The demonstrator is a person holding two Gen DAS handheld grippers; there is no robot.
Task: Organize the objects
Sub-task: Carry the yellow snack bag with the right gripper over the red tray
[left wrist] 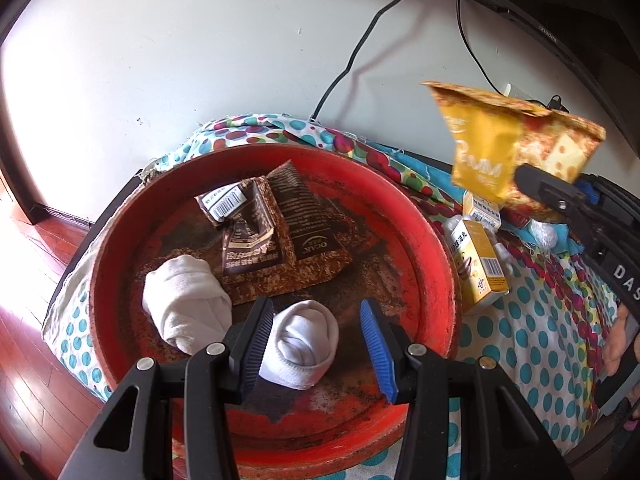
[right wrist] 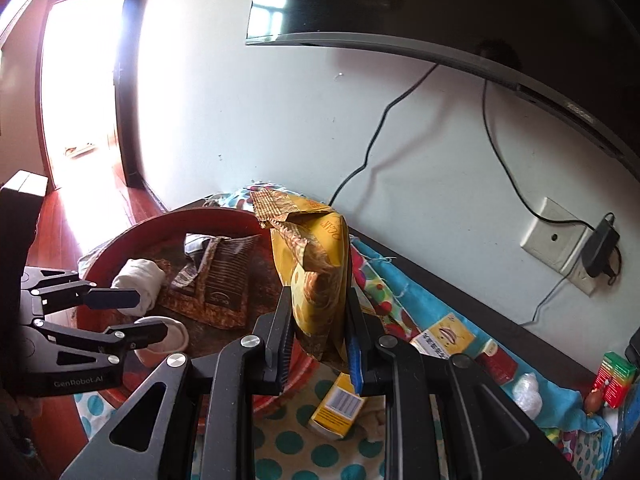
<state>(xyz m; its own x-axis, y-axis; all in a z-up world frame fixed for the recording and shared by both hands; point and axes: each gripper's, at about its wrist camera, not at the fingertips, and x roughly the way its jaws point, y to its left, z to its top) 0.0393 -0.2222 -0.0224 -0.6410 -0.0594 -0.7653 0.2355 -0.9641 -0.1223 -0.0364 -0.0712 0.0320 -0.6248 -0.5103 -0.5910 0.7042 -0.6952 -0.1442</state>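
Note:
A round red tray (left wrist: pixel 436 248) holds brown snack packets (left wrist: pixel 280 236) and two rolled white socks. The nearer sock (left wrist: pixel 304 344) lies on the tray between the fingers of my left gripper (left wrist: pixel 316 308), which is open; its left pad touches the sock and the right pad stands apart. The other sock (left wrist: pixel 184 304) lies to the left. My right gripper (right wrist: pixel 319 294) is shut on a yellow snack bag (right wrist: pixel 316 264), held upright in the air over the tray's right rim (right wrist: pixel 224 212). From the left wrist view the bag (left wrist: pixel 500 148) hangs at the upper right.
A polka-dot cloth (left wrist: pixel 532 332) covers the table. Yellow boxes (left wrist: pixel 480 268) stand right of the tray, and one (right wrist: pixel 336 408) lies under the bag. A red-green box (right wrist: pixel 614 378) sits at the far right. A dark screen (right wrist: pixel 440 4), cables and a wall socket (right wrist: pixel 560 240) are behind. Wooden floor (left wrist: pixel 24 364) lies left.

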